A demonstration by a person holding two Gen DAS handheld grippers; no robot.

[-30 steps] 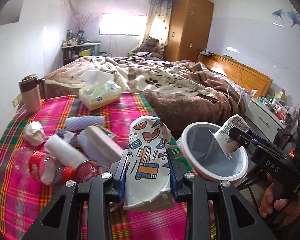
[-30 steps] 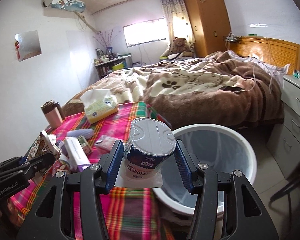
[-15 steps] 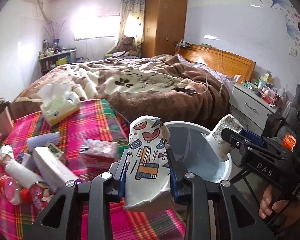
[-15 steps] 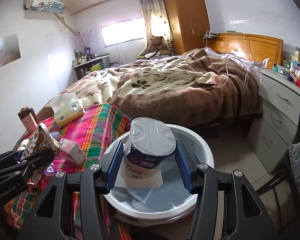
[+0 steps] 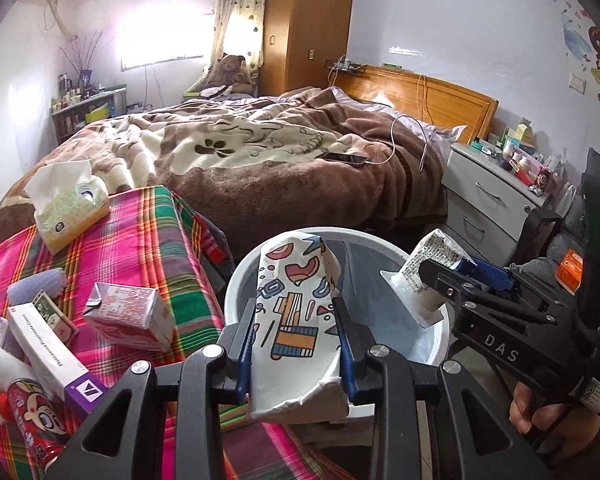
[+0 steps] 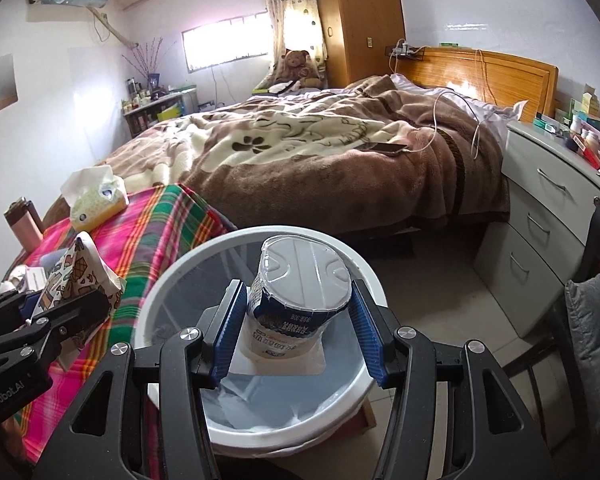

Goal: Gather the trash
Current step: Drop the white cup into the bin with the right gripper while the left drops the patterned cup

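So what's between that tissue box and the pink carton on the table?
Only bare plaid tablecloth lies between the tissue box and the pink carton, in the left wrist view.

Bed [image 5: 284, 152], teddy bear [image 5: 232, 70], wardrobe [image 5: 308, 20]

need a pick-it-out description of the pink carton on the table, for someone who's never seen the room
Find the table with the pink-and-green plaid cloth at the foot of the bed. Near its edge closest to the white bin lies the pink carton, tipped on its side with its folded end crumpled. It alone is pink-patterned; the long box beside it is white with a purple end.
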